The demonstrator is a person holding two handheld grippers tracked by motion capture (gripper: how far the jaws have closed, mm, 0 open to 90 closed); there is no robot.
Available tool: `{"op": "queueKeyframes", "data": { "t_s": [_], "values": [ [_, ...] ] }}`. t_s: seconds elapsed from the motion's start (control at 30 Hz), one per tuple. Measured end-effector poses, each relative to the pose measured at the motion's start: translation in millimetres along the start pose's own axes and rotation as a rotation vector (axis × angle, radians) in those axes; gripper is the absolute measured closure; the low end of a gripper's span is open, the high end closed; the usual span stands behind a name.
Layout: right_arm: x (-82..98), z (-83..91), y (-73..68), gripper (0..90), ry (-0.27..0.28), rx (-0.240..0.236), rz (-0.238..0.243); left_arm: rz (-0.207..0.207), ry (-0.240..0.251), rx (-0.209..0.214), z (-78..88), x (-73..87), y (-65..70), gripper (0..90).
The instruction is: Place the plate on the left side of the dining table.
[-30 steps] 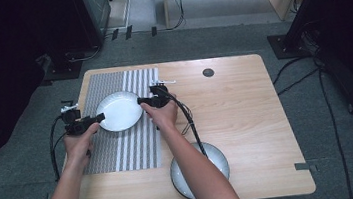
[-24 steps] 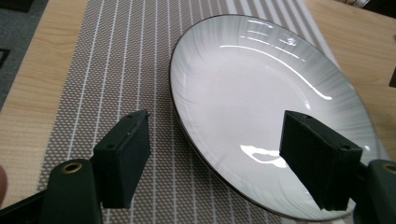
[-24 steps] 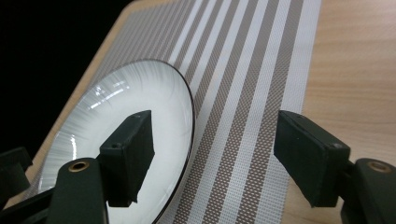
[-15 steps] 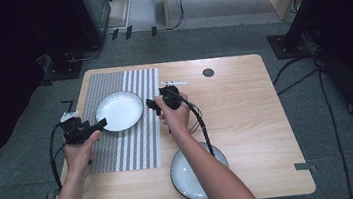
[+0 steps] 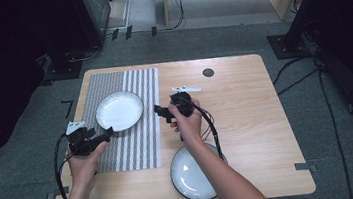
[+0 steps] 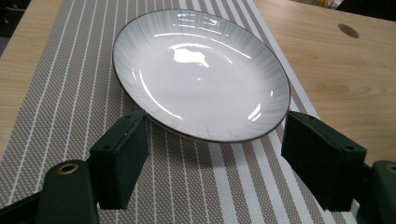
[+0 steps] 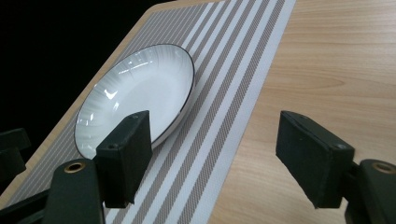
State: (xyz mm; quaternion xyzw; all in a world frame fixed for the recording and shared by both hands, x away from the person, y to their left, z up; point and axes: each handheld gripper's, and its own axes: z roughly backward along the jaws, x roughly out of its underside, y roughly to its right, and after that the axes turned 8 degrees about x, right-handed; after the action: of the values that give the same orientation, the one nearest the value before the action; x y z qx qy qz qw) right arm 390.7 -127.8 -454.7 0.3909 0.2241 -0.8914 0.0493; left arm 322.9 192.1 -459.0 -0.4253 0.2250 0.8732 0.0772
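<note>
The light wooden table (image 5: 245, 101) carries a grey placemat with white stripes (image 5: 142, 143). On the placemat lies the white round plate with a thin dark rim (image 5: 119, 110), alone, touched by nothing. A second white plate (image 5: 189, 177) near the front edge is partly hidden by the right forearm. The left gripper (image 5: 104, 134) and the right gripper (image 5: 161, 111) stand beside the first plate; their jaws have just been opening, wide, with nothing between.

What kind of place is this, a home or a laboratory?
Probably a lab or recording room, not a home: a bare wooden table on grey carpet, cables across the floor, dark equipment stands around it, and two plates beside a striped mat.
</note>
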Motion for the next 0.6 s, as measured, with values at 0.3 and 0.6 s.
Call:
{"op": "queueKeyframes", "data": {
  "t_s": [0.3, 0.6],
  "values": [
    [16.0, 23.0, 10.0, 26.8, 0.014, -0.004, 0.015, -0.006, 0.004, 0.007, 12.3, 20.1, 12.7, 23.0],
    [32.2, 50.1, 22.0, 26.2, 0.028, -0.01, 0.027, -0.047, -0.009, -0.021, 26.5, 40.8, 22.2, 23.0]
  ]
}}
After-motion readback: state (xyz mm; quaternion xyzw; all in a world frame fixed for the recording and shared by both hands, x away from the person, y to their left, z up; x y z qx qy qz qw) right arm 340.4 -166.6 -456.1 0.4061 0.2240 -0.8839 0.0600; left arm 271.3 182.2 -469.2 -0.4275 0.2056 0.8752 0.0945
